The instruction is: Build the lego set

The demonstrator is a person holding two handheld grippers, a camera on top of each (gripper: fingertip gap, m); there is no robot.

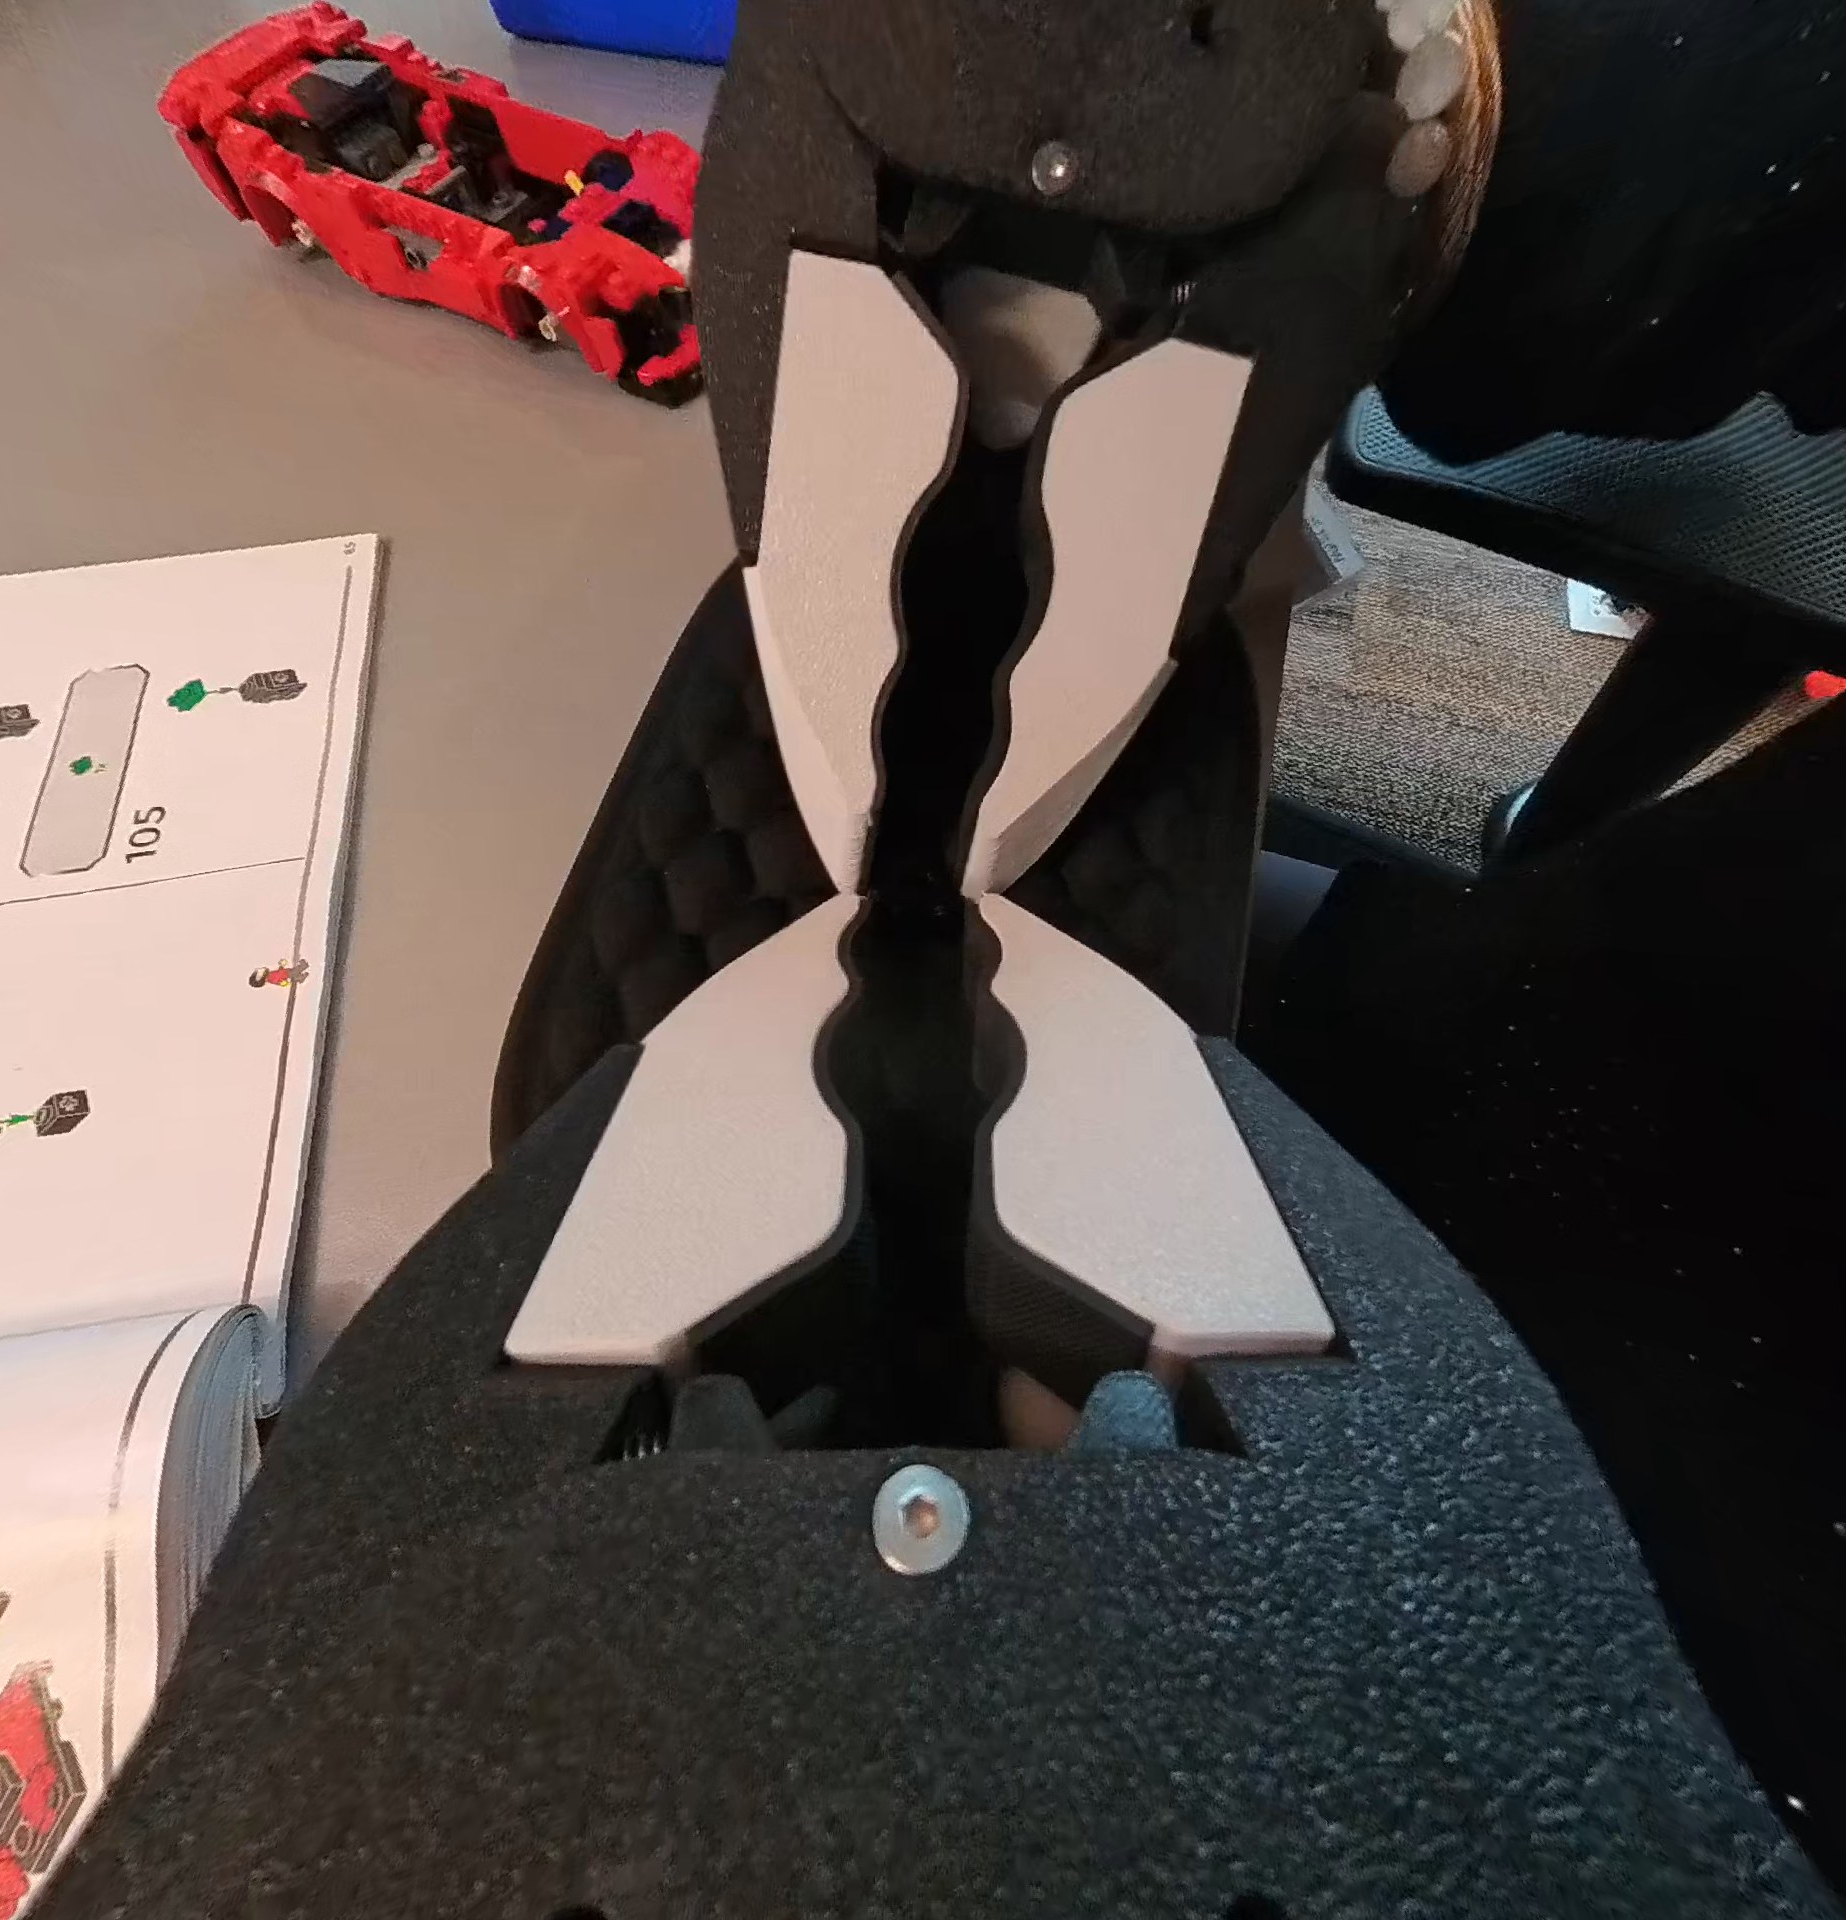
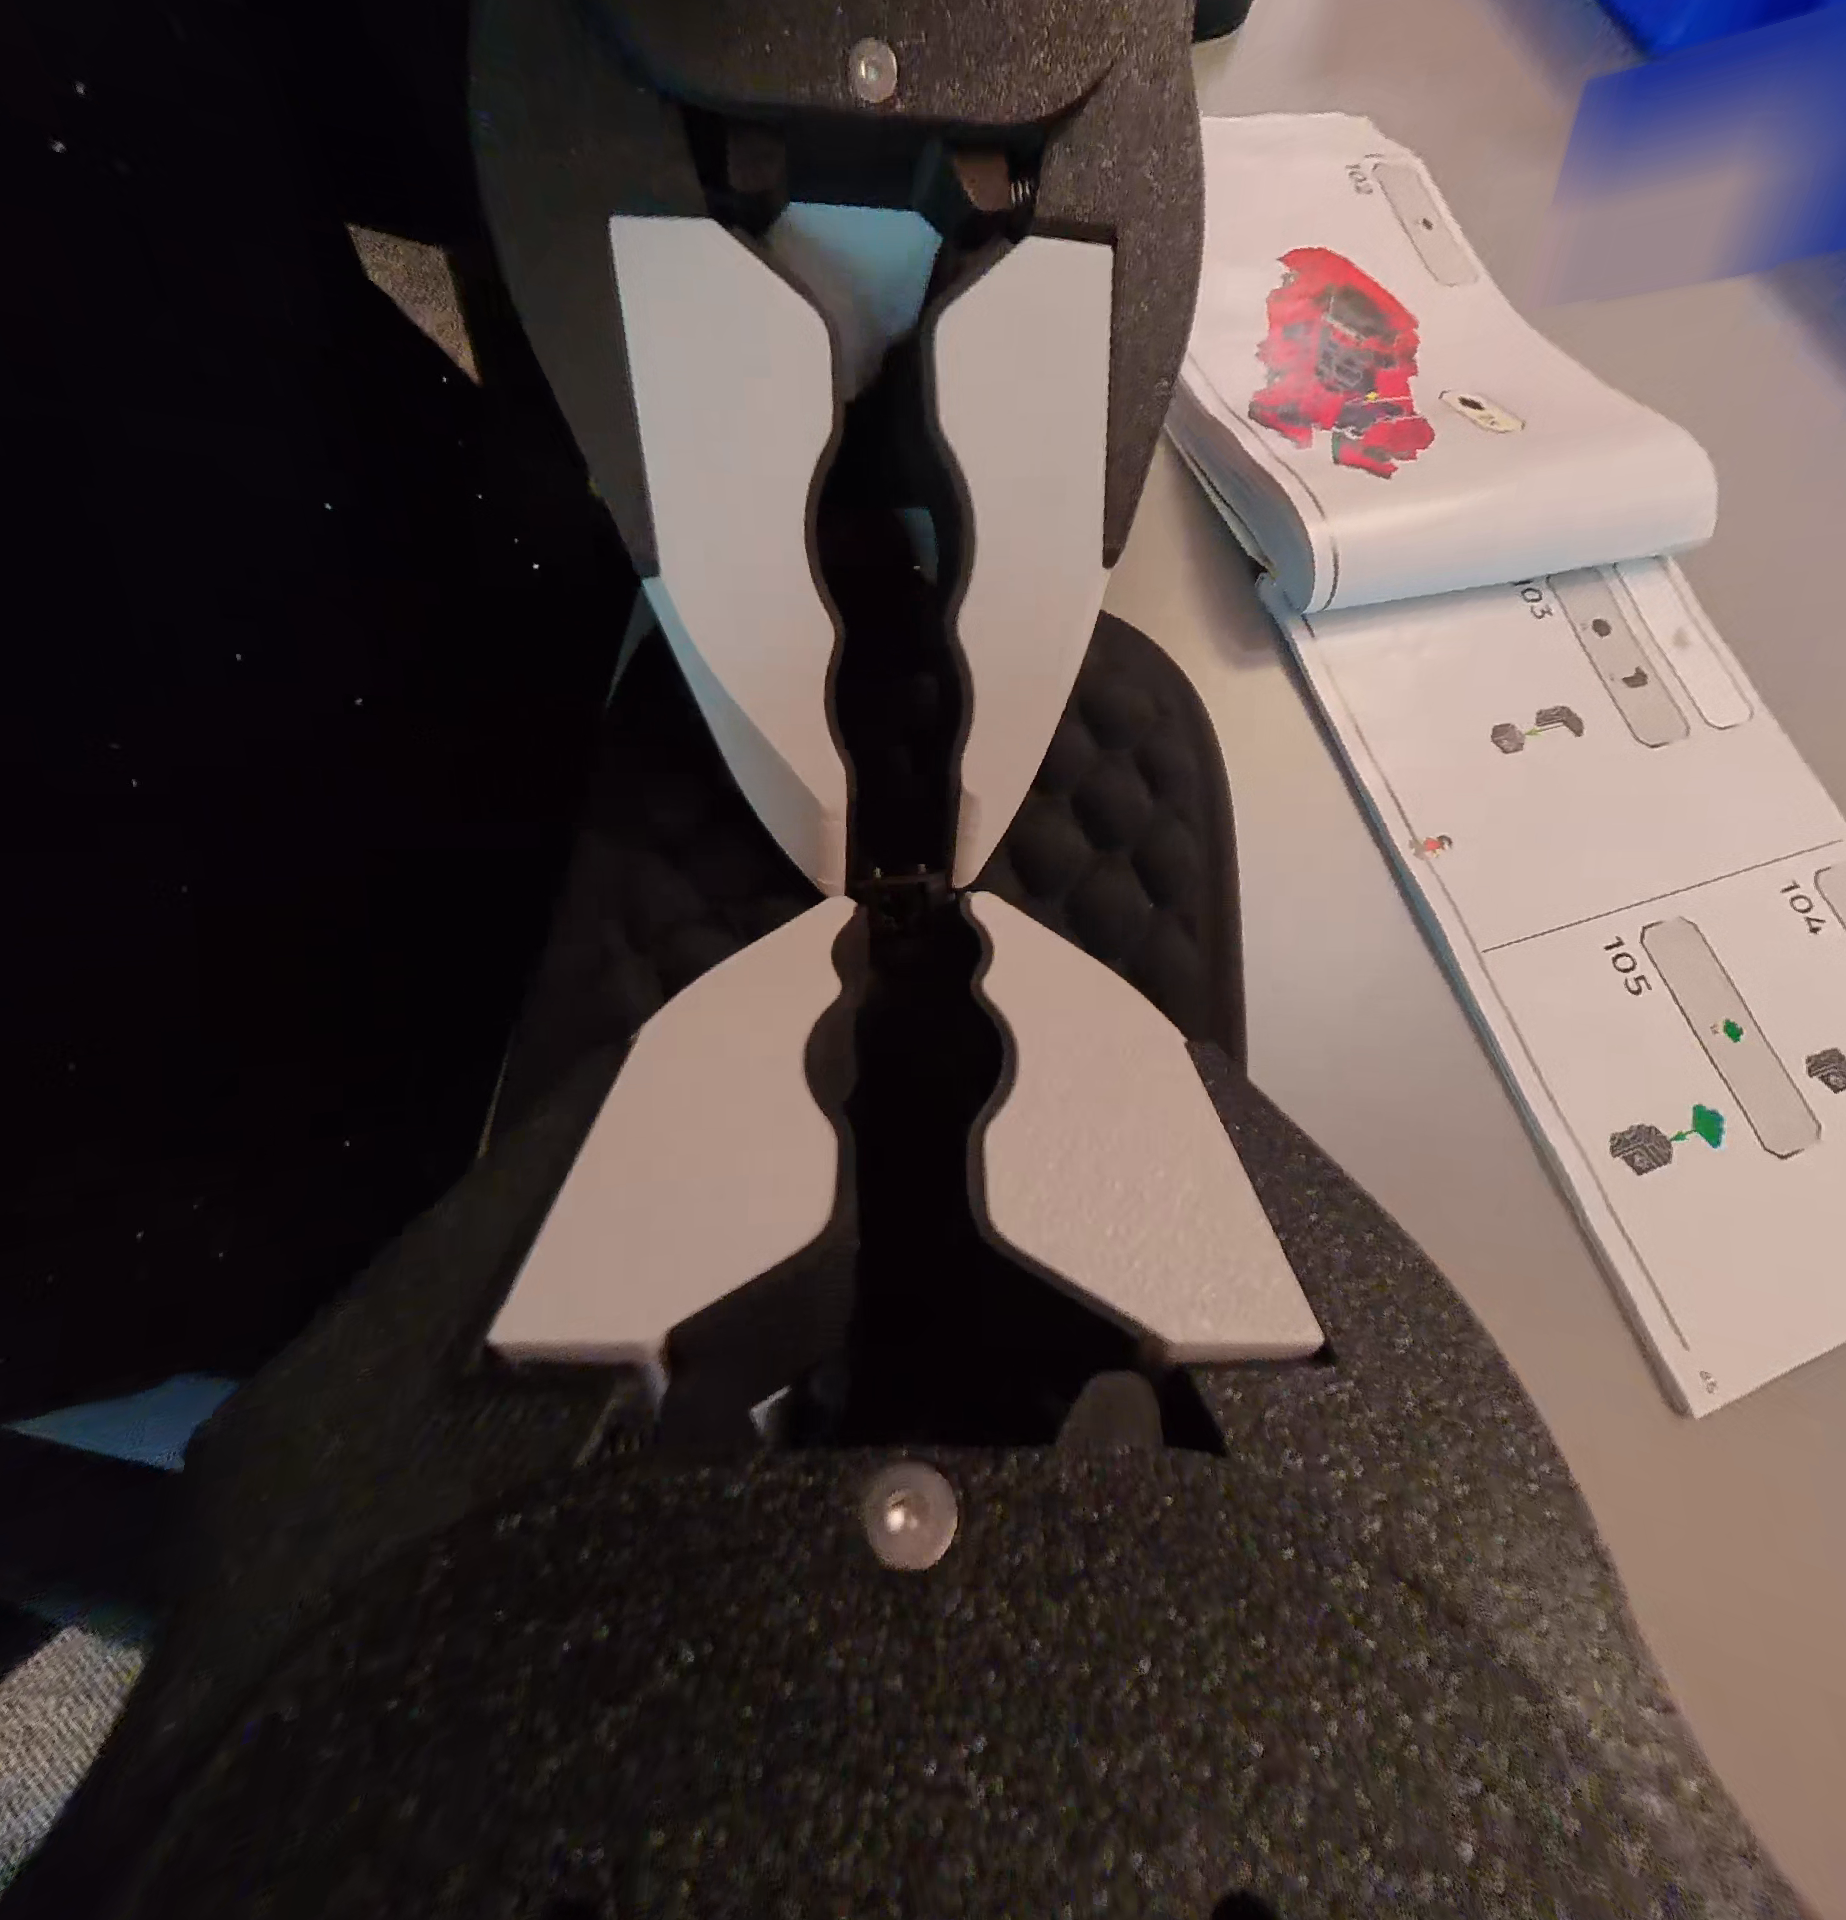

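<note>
My two grippers meet tip to tip above a black quilted seat cushion (image 2: pixel 1111 821). In the right wrist view my right gripper (image 2: pixel 911 906) comes from below and my left gripper (image 2: pixel 903 879) from above. Both have their jaws drawn in to a narrow gap on a small black lego piece (image 2: pixel 898 896) at the junction. In the left wrist view my left gripper (image 1: pixel 919 906) faces the right gripper (image 1: pixel 917 881), and the gap between the tips is too dark to show the piece. A partly built red lego car (image 1: pixel 431 197) lies on the grey table (image 1: pixel 379 447), far left.
An open instruction booklet (image 1: pixel 150 935) lies on the table by the left gripper, and also shows in the right wrist view (image 2: pixel 1625 831). A blue bin (image 2: pixel 1708 156) stands at the table's back. A black mesh chair (image 1: pixel 1625 540) is beside the table edge. My two grippers' fingertips are within a few centimetres of each other.
</note>
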